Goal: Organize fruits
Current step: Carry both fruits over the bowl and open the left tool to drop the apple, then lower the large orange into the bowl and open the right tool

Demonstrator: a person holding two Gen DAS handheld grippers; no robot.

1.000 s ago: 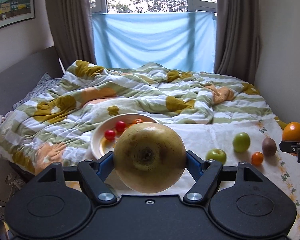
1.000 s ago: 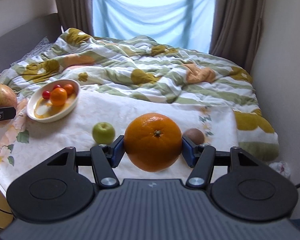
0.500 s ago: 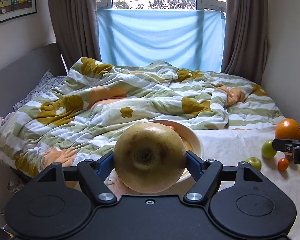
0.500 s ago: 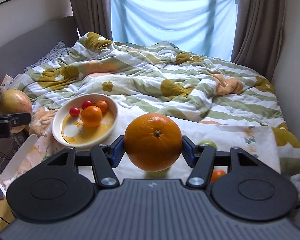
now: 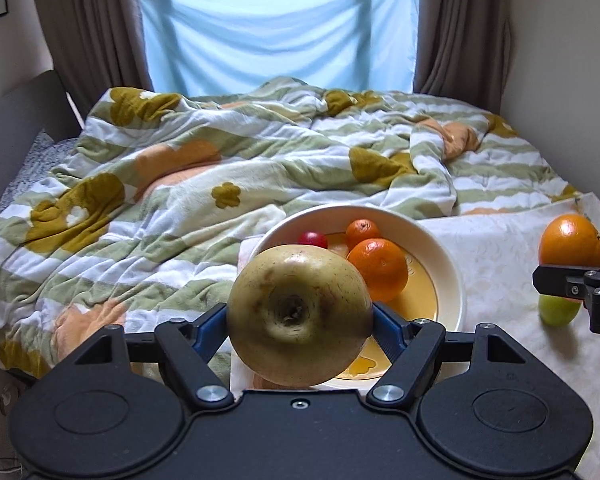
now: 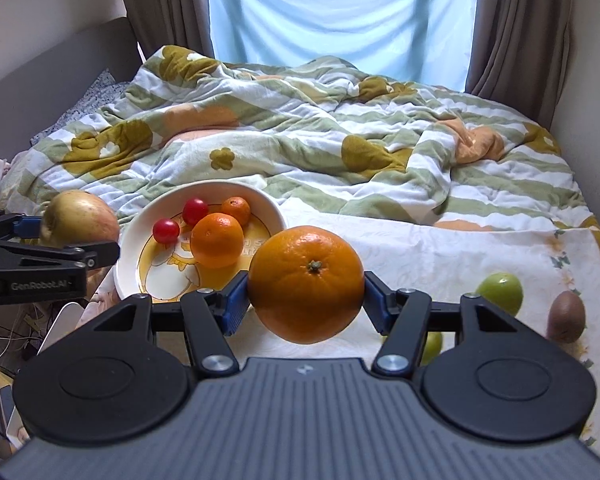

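Observation:
My left gripper [image 5: 299, 316] is shut on a large yellow-green pear [image 5: 299, 314], held above the near left rim of the cream bowl [image 5: 444, 256]. My right gripper [image 6: 305, 285] is shut on a big orange [image 6: 305, 285], held above the cloth just right of the bowl [image 6: 132, 240]. The bowl holds two small oranges [image 6: 217, 239] and two cherry tomatoes [image 6: 166, 230]. The pear [image 6: 80, 218] and left gripper show at the left of the right wrist view; the orange [image 5: 572, 240] shows at the right of the left wrist view.
A green apple [image 6: 500, 293], a second one [image 6: 432, 342] partly hidden behind my right fingers, and a kiwi [image 6: 566, 317] lie on the white floral cloth [image 6: 440, 256]. A crumpled striped duvet [image 6: 300, 128] covers the bed behind. The bed edge drops off at the left.
Both grippers have moved in toward the bowl with their fruit; the bowl is now closer and more central in both views. Grips unchanged.

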